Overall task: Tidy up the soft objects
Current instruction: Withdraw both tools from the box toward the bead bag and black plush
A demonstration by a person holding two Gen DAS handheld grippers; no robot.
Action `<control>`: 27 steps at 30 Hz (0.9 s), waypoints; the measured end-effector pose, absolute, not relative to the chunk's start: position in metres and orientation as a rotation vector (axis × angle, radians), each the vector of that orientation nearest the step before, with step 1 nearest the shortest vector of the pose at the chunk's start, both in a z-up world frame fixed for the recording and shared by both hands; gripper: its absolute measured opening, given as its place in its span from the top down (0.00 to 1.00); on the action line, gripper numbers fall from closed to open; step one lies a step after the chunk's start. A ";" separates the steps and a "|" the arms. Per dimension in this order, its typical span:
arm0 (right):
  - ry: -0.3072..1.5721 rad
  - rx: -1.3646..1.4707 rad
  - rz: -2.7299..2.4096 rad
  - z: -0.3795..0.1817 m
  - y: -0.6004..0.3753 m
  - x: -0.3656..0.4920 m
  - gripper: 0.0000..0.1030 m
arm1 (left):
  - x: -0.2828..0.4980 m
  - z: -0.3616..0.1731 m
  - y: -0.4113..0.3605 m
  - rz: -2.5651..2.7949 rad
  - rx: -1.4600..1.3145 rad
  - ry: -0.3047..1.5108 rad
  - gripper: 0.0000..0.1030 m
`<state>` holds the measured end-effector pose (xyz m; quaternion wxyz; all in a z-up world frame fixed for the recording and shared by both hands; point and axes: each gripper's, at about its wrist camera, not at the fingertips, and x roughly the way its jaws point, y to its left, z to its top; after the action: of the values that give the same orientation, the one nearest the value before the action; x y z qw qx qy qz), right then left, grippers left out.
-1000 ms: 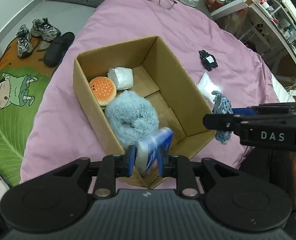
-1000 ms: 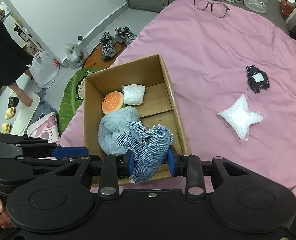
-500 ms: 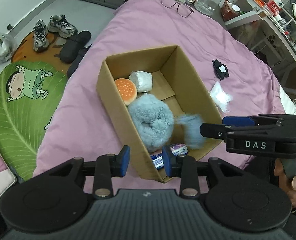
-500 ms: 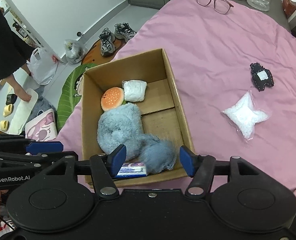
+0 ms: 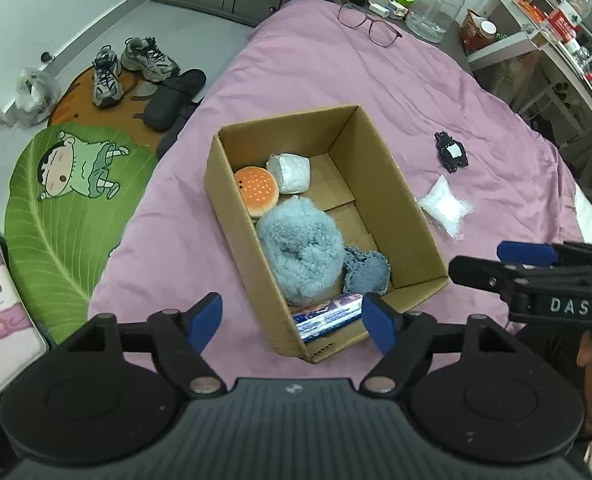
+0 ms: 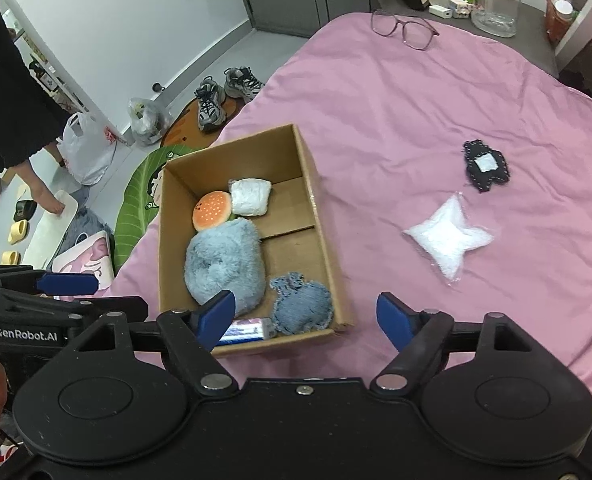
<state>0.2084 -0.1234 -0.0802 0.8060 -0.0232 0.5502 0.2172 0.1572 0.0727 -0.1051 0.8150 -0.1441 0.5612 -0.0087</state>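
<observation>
Nearest, the left gripper (image 5: 292, 316) and right gripper (image 6: 306, 316) hang above the near end of the cardboard box (image 6: 324, 236), jaws opening wide with nothing between them. Inside the box, from its near end back, lie a blue-and-white packet (image 5: 328, 316), a denim patch (image 6: 302, 306), a fluffy blue plush (image 6: 224, 264), a burger toy (image 6: 212, 210) and a white bundle (image 6: 251, 197). Farther out on the pink bedspread (image 6: 396, 100), well apart from the box, a clear bag of white filling (image 6: 448, 236) and a black fabric piece (image 6: 486, 165) appear left to collect.

left tool (image 5: 292, 316): jaws opening, empty | right tool (image 6: 306, 314): jaws opening, empty
</observation>
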 end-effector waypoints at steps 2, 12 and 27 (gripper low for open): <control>1.178 -0.035 0.469 -0.077 -0.130 0.210 0.22 | 0.158 -0.102 0.069 -0.015 -0.302 1.192 0.13; 1.146 0.012 0.463 -0.061 -0.162 0.215 0.15 | 0.167 -0.083 0.051 0.001 -0.289 1.183 0.01; 1.138 0.049 0.446 -0.046 -0.208 0.232 0.10 | 0.195 -0.060 0.008 -0.049 -0.252 1.181 0.01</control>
<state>0.2318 -0.2084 -0.0456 0.8186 0.0228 0.5343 0.2095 0.1950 0.0084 -0.0604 0.8229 -0.1185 0.5553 -0.0228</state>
